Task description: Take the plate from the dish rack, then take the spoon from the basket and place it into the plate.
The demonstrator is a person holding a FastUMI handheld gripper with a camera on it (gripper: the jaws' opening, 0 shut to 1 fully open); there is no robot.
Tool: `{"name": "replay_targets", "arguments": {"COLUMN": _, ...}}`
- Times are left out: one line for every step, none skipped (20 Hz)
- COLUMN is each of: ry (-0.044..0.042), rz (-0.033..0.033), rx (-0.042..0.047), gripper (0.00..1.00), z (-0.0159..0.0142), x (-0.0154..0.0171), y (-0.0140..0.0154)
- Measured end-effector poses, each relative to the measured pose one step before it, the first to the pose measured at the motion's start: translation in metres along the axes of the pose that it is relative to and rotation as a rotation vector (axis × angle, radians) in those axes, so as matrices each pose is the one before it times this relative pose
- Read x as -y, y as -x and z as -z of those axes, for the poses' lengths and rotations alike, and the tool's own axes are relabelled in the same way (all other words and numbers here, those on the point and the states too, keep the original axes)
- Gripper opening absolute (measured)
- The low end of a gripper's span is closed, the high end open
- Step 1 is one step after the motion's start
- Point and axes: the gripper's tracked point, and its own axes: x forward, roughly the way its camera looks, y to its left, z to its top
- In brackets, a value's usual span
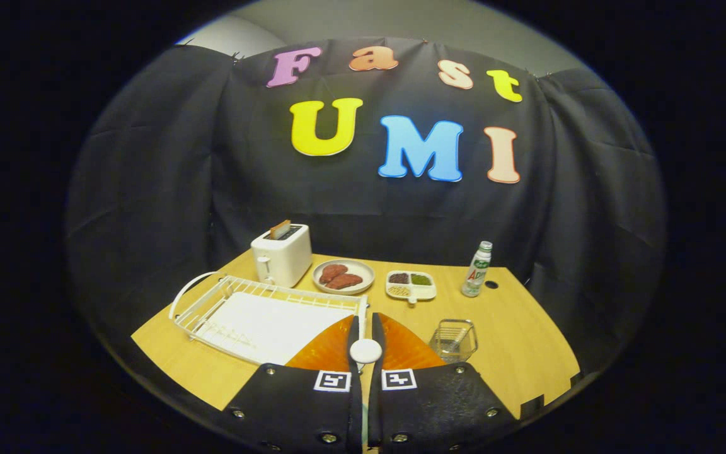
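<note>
A: What are the fingers doing?
B: The gripper [365, 328] has its fingers pressed together on a white spoon [365, 350], whose rounded end shows between them. Right under and just ahead of them lies the orange plate [331, 350], spreading to both sides of the fingers.

A: What crowds it?
B: To the left, touching the plate's edge, stands the white dish rack [262, 315]. To the right, just beside the plate, sits the clear basket [454, 340].

A: And farther out?
B: Beyond the rack, a white toaster [282, 255] with a slice sticking up. Beyond the fingers, a grey dish of meat [343, 276], then a divided snack tray [410, 285], then a bottle [477, 270].

A: Open room?
B: Bare table [527, 340] lies right of the basket, out to its edge; another bare strip runs left of the rack.
</note>
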Motion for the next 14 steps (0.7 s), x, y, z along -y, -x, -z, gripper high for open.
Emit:
{"name": "replay_targets", "arguments": {"ry": -0.01344, "rz": -0.03371, "rx": -0.0139, "gripper": 0.04, "z": 0.00957, "x": -0.01059, "y": 0.00243}}
{"name": "replay_targets", "arguments": {"ry": -0.0159, "rz": -0.03008, "rx": -0.01569, "gripper": 0.04, "z": 0.01008, "x": -0.00993, "y": -0.00035}}
{"name": "replay_targets", "arguments": {"ry": -0.01475, "rz": -0.02717, "rx": -0.017, "gripper": 0.04, "z": 0.01039, "x": -0.00769, "y": -0.0008}}
{"name": "replay_targets", "arguments": {"ry": -0.01489, "rz": -0.02464, "rx": -0.02222, "gripper": 0.04, "z": 0.01264, "x": -0.00643, "y": -0.0017}}
{"name": "replay_targets", "arguments": {"ry": -0.01214, "rz": -0.02004, "rx": -0.02885, "gripper": 0.04, "z": 0.01291, "x": -0.00404, "y": -0.00193}}
{"name": "replay_targets", "arguments": {"ry": -0.0079, "rz": -0.01391, "rx": -0.02478, "gripper": 0.04, "z": 0.0121, "x": -0.00139, "y": -0.00309}}
{"name": "replay_targets", "arguments": {"ry": -0.00623, "rz": -0.01444, "rx": -0.02313, "gripper": 0.04, "z": 0.01031, "x": -0.00095, "y": -0.00412}}
{"name": "replay_targets", "arguments": {"ry": -0.00803, "rz": -0.02036, "rx": -0.02216, "gripper": 0.04, "z": 0.01199, "x": -0.00129, "y": -0.005}}
{"name": "replay_targets", "arguments": {"ry": -0.01416, "rz": -0.02946, "rx": -0.02125, "gripper": 0.04, "z": 0.01085, "x": -0.00327, "y": -0.00547}}
{"name": "replay_targets", "arguments": {"ry": -0.01982, "rz": -0.03385, "rx": -0.01562, "gripper": 0.04, "z": 0.00998, "x": -0.00308, "y": -0.00594}}
{"name": "replay_targets", "arguments": {"ry": -0.02159, "rz": -0.03145, "rx": -0.01441, "gripper": 0.04, "z": 0.00818, "x": -0.00231, "y": -0.00653}}
{"name": "replay_targets", "arguments": {"ry": -0.02476, "rz": -0.02344, "rx": -0.01343, "gripper": 0.04, "z": 0.00823, "x": 0.00014, "y": -0.0055}}
{"name": "replay_targets", "arguments": {"ry": -0.03176, "rz": -0.02892, "rx": -0.00166, "gripper": 0.04, "z": 0.0034, "x": -0.00079, "y": -0.0031}}
{"name": "replay_targets", "arguments": {"ry": -0.0451, "rz": -0.02276, "rx": 0.01626, "gripper": 0.04, "z": -0.00044, "x": -0.00178, "y": -0.00438}}
